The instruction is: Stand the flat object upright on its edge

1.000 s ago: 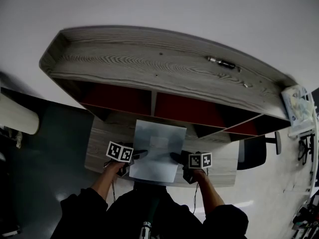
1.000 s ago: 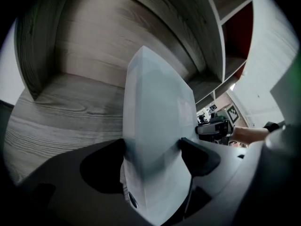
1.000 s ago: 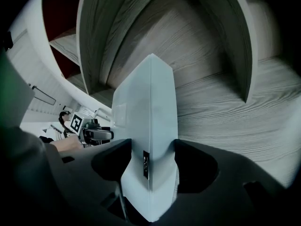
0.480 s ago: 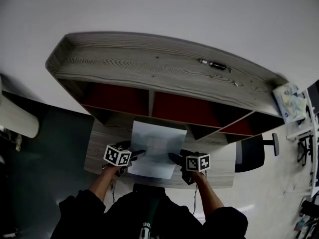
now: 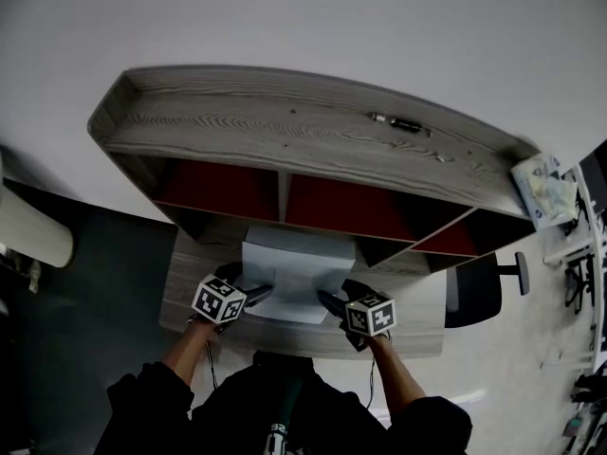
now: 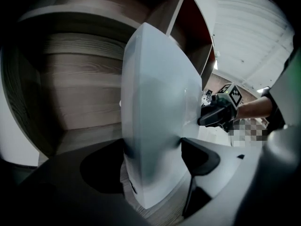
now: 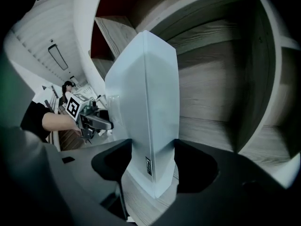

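A flat pale grey-white slab (image 5: 294, 275) is held over the wooden desk, tilted up with its far edge toward the shelf. My left gripper (image 5: 254, 295) is shut on its left side, and my right gripper (image 5: 327, 301) is shut on its right side. In the left gripper view the slab (image 6: 157, 121) stands between both jaws, with the other gripper (image 6: 217, 115) clamped on its far side. The right gripper view shows the slab (image 7: 146, 107) squeezed between the jaws, a small label near its lower edge, and the opposite gripper (image 7: 87, 117) beyond.
A wooden shelf unit (image 5: 313, 145) with red-backed compartments (image 5: 223, 190) rises behind the desk (image 5: 190, 263). A dark pen-like object (image 5: 403, 122) lies on the shelf top. An office chair (image 5: 479, 287) stands to the right, and a printed packet (image 5: 542, 186) lies farther right.
The slab has tipped up: its near edge rose and it looks shorter from above. Both grippers moved a little forward and inward with it.
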`<act>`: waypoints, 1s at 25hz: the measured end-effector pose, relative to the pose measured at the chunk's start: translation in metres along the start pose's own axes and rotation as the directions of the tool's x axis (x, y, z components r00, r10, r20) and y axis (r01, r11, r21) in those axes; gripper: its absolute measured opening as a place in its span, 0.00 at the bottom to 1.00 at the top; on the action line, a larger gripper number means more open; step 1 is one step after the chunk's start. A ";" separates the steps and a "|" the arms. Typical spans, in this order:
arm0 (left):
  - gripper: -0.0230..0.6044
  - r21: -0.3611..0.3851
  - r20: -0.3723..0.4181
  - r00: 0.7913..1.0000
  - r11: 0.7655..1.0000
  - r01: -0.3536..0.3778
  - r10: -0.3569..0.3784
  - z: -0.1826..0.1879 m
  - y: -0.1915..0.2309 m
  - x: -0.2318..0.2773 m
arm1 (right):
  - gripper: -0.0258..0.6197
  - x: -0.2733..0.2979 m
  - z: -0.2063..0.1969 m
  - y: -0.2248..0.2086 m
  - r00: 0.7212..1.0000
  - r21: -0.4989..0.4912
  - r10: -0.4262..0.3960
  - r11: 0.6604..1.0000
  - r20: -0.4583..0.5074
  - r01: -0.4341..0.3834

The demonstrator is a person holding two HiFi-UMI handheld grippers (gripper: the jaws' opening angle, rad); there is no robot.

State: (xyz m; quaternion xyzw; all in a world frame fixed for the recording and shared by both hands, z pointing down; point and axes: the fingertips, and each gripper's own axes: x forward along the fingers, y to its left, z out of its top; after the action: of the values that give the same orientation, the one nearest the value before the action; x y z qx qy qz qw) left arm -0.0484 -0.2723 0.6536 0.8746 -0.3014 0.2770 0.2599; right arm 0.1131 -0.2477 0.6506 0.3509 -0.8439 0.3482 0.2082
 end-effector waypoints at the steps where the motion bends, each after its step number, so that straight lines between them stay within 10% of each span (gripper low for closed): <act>1: 0.63 0.024 0.004 1.000 1.000 -0.007 0.007 0.004 0.000 -0.001 | 0.44 -0.001 0.003 0.002 1.000 -0.014 -0.001 1.000 0.007 0.001; 25: 0.63 0.173 0.026 0.994 0.979 -0.110 0.107 0.029 0.030 0.017 | 0.44 0.012 0.032 -0.019 0.981 -0.243 -0.170 0.952 0.095 0.188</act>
State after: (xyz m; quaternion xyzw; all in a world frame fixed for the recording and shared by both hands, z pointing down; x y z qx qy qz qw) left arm -0.0474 -0.3168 0.6529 0.8785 -0.3253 0.3089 0.1643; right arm 0.1158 -0.2866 0.6444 0.4093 -0.8529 0.2054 0.2508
